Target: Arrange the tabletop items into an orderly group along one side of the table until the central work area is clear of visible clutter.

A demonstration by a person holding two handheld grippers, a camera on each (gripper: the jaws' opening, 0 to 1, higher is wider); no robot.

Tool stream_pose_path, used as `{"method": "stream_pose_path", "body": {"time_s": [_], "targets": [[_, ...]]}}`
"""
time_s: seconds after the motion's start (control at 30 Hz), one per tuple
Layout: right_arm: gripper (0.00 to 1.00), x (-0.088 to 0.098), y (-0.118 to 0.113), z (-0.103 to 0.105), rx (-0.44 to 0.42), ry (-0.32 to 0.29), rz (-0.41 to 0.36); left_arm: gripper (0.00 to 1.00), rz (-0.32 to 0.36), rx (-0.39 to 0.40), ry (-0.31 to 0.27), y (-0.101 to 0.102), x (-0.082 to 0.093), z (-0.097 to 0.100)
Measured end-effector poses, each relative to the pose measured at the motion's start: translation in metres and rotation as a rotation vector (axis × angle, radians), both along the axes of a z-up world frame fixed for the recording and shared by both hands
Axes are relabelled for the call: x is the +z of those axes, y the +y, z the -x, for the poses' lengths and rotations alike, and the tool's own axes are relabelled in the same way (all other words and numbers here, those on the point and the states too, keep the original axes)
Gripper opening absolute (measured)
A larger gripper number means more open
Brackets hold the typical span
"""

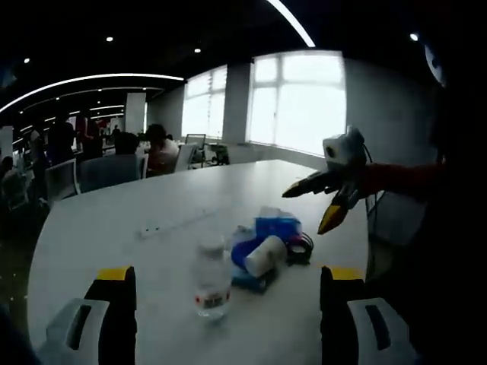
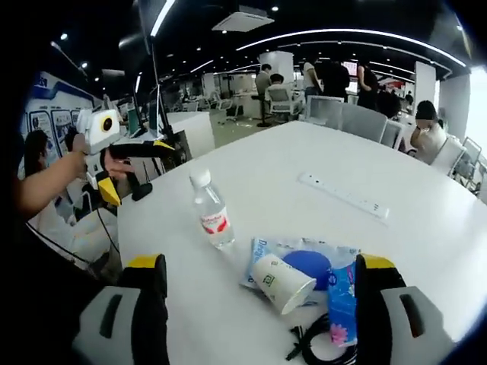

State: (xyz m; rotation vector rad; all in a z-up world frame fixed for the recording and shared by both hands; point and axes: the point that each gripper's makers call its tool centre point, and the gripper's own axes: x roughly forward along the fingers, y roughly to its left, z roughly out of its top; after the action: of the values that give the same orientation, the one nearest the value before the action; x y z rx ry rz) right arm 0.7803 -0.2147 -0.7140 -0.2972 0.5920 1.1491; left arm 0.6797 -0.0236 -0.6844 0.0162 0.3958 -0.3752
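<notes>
A clear water bottle (image 1: pixel 211 277) (image 2: pixel 213 213) with a red label stands upright on the white table (image 1: pixel 152 205) (image 2: pixel 274 163). Beside it lies a cluster: a tipped paper cup (image 1: pixel 264 255) (image 2: pixel 281 283), a blue wipes pack (image 2: pixel 304 262), a blue tissue pack (image 1: pixel 275 226) (image 2: pixel 342 296) and a coiled black cable (image 1: pixel 300 247) (image 2: pixel 319 342). My left gripper (image 1: pixel 228 274) (image 2: pixel 137 169) is open and empty, held off the table's edge facing the bottle. My right gripper (image 2: pixel 262 266) (image 1: pixel 316 204) is open and empty, hovering over the cluster.
A white power strip (image 2: pixel 342 195) (image 1: pixel 171 226) lies farther along the table. Chairs (image 2: pixel 358 118) and seated people are beyond the far edge. A hand and forearm (image 2: pixel 46 182) hold the left gripper. The table's curved edge (image 2: pixel 125 220) is near the bottle.
</notes>
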Motion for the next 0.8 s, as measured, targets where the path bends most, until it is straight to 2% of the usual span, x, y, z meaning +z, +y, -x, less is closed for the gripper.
{"method": "stream_pose_path", "body": {"time_s": [0.1,0.33,0.57,0.8], "targets": [[0.99,-0.003,-0.016,0.005,-0.023,0.005,-0.001,1.0,0.002,0.0,0.004,-0.001,0.0,-0.001],[0.99,-0.008,-0.053,0.0,-0.089,0.004,0.0,0.98,-0.007,-0.014,0.021,-0.004,-0.005,-0.003],[0.99,-0.006,-0.085,-0.008,-0.153,-0.005,-0.012,0.87,-0.017,-0.078,0.018,-0.011,-0.008,-0.017],[0.99,-0.004,-0.102,-0.005,-0.17,-0.007,-0.018,0.77,-0.014,-0.149,0.0,-0.02,-0.006,-0.033]]}}
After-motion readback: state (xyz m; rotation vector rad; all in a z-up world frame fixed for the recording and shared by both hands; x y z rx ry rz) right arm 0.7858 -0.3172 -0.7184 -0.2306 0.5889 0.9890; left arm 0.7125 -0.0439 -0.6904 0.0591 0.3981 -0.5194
